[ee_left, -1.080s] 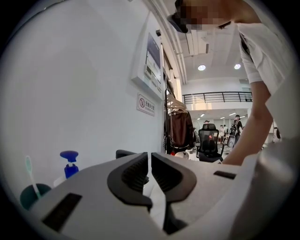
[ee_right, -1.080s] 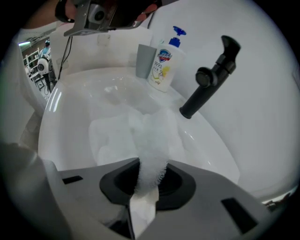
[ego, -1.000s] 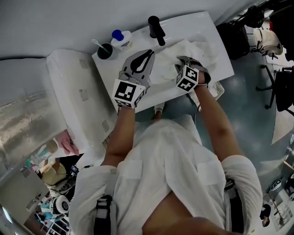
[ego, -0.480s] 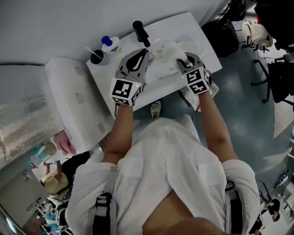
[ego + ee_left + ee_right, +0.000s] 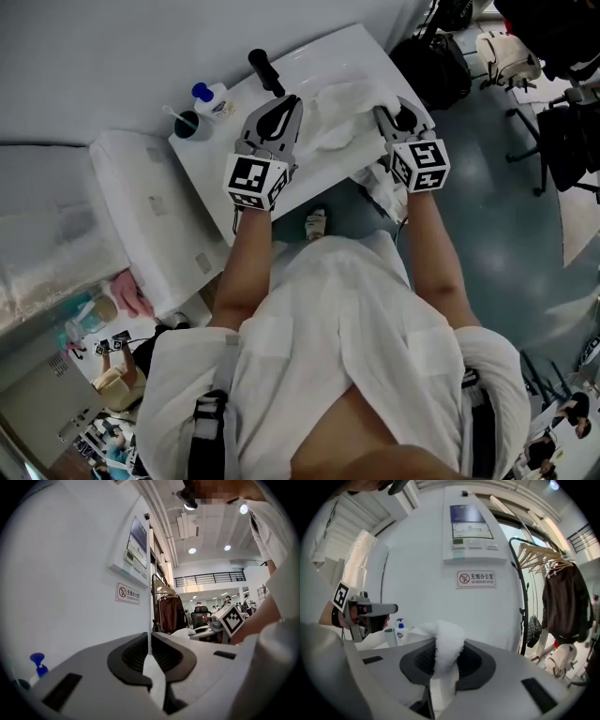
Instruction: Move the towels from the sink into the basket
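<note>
The smooth grey-blue floor (image 5: 487, 234) spreads around you, and a plain white wall (image 5: 417, 559) rises at your 12 o'clock. It carries a flat control panel (image 5: 471, 527) with a small no-smoking sign (image 5: 476, 578) beneath it. A long white box-shaped unit (image 5: 141, 206) stands at your 10 o'clock, just beside the desk (image 5: 211, 159), a glossy white rectangular slab set at an angle in front of you. The sink (image 5: 309, 80) is sunk into the desk and holds one thing, a fluffy white terry towel (image 5: 339, 101). It is heaped at your 12 o'clock between your two tools. Your right tool (image 5: 386, 112), at 1 o'clock, has its jaws nearly closed on a fold of that towel, and the pile bulges up above the dark pads while the rest trails back into the sink. Your left tool (image 5: 286, 101), at 11 o'clock, hangs over the desk just beside the towel. Its jaws are brought together tip to tip, with nothing gripped that you can make out. A black cylindrical faucet (image 5: 265, 71) stands at the back of the sink. Beyond it, toward 11 o'clock, a white soap bottle (image 5: 210, 97) with a blue pump stands next to a dark round cup (image 5: 186, 125). A pale stick (image 5: 169, 112) leans inside the cup.
</note>
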Motion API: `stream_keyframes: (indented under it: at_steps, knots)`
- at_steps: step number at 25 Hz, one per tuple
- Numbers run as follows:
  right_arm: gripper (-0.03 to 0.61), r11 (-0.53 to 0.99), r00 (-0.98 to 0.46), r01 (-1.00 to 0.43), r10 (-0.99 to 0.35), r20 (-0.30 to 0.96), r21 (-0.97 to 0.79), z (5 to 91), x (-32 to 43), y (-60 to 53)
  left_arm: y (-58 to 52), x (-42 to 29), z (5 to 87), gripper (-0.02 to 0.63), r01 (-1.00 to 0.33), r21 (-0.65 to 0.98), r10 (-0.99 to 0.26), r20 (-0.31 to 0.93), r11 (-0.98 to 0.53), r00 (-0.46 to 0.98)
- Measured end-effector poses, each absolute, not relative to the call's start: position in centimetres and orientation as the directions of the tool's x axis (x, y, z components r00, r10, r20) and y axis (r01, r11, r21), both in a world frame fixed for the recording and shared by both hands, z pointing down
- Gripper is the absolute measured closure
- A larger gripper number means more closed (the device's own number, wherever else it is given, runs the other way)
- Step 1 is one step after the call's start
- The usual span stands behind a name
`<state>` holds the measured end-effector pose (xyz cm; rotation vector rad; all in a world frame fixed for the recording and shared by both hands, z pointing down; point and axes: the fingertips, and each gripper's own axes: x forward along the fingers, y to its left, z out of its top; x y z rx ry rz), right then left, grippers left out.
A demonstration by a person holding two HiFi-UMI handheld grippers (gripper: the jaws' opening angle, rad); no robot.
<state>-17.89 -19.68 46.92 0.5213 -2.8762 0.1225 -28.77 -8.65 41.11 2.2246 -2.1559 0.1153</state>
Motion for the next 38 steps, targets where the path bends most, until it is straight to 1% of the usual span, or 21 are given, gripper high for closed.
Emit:
stream_keyframes:
  at_steps: [3, 7, 12, 18, 30, 38]
  knots:
    - [0.483, 0.911, -0.905, -0.407, -0.391, 0.170, -0.071, 45.2, -15.5, -20.5, -9.3, -27.4, 40.7, 0.586, -0.998, -0.028, -0.996, 0.080, -0.052, 0.050]
    - [0.483, 0.869, -0.871, -0.487, -0.475, 0.125, -0.089, 43.7, -11.0, -21.8, -10.8, -25.0, 40.0, 0.586, -0.995, -0.034, -0.993, 0.076, -0.095, 0.093]
    - [0.483, 0.815, -0.819, -0.573, -0.564, 0.107, -0.086, 43.0, -4.7, -23.0, -12.8, -20.6, 39.6, 0.586, -0.988, -0.035, -0.986, 0.070, -0.152, 0.149]
    - [0.483, 0.723, -0.730, -0.684, -0.678, 0.089, -0.097, 41.9, 4.7, -24.3, -15.8, -13.9, 38.9, 0.586, -0.970, -0.030, -0.969, 0.057, -0.240, 0.238]
    - [0.483, 0.561, -0.572, -0.818, -0.816, 0.082, -0.124, 41.9, 21.6, -25.8, -20.4, -0.7, 39.0, 0.586, -0.928, -0.028, -0.928, 0.057, -0.370, 0.368]
    - [0.483, 0.462, -0.471, -0.880, -0.879, 0.075, -0.111, 41.6, 31.7, -25.8, -22.6, 8.6, 39.2, 0.586, -0.889, -0.020, -0.888, 0.049, -0.458, 0.457]
